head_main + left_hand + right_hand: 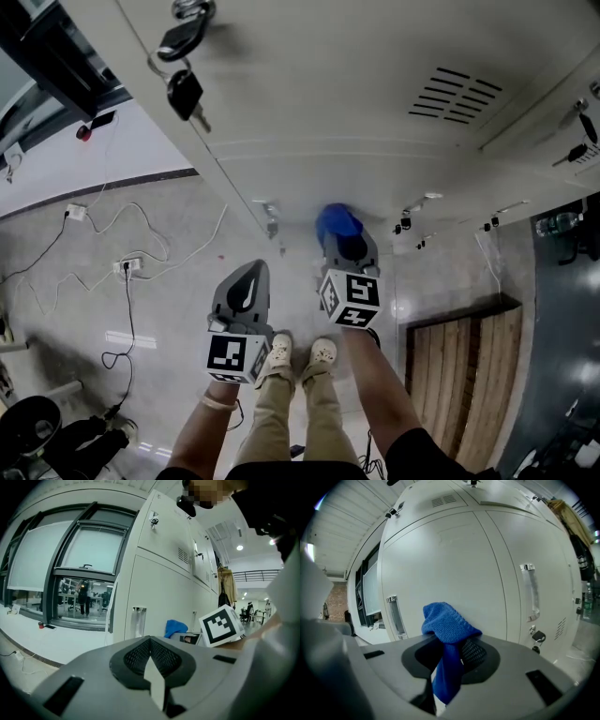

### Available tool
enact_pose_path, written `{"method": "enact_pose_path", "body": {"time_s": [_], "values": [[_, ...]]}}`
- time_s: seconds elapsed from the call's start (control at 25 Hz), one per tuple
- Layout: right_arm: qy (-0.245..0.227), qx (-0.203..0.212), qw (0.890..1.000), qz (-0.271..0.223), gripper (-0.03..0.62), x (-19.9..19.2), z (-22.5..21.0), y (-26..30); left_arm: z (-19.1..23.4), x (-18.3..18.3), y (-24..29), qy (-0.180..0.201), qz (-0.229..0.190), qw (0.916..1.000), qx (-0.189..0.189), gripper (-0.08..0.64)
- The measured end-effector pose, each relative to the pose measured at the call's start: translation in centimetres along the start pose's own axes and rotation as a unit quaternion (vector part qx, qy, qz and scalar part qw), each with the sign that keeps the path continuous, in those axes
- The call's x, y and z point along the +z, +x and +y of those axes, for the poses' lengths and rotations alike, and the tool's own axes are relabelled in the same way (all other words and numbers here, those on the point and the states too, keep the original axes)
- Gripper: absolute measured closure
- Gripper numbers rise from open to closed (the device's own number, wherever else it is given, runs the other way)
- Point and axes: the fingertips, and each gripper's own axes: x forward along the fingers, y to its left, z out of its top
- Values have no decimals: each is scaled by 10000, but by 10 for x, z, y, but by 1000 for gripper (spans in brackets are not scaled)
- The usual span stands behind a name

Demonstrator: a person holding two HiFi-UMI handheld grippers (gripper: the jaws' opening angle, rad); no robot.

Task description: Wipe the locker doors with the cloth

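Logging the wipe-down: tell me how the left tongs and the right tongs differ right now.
The right tongs are shut on a blue cloth; the left tongs are shut on nothing. The right tongs reach closer to the locker door, while the left tongs sit further back. Both are grey and both are shut.

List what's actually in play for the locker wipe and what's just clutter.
In the job:
- blue cloth, pinched in the right gripper
- locker doors
- left gripper, shut on nothing

Lying about:
- keys hanging high on a door
- cables and power strip, left of the lockers
- wooden panel, on the right
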Motion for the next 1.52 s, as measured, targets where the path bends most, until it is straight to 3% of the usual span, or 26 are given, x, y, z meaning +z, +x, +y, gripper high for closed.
{"method": "enact_pose_path", "body": {"time_s": [0.6,0.76,1.2,1.52], "values": [[285,-400,9988,-87,505,8,-49,-12,-7,-8,4,25,140,9999,-45,554],[150,-468,9987,-95,505,10,-63,-15,-8,-21,1,-53,356,9993,-45,554],[67,-934,9955,-131,505,11,-110,-23,0,-15,0,25,247,9997,54,554],[43,-908,9958,-143,505,10,-106,-24,2,-24,-1,-7,377,9993,83,554]]}}
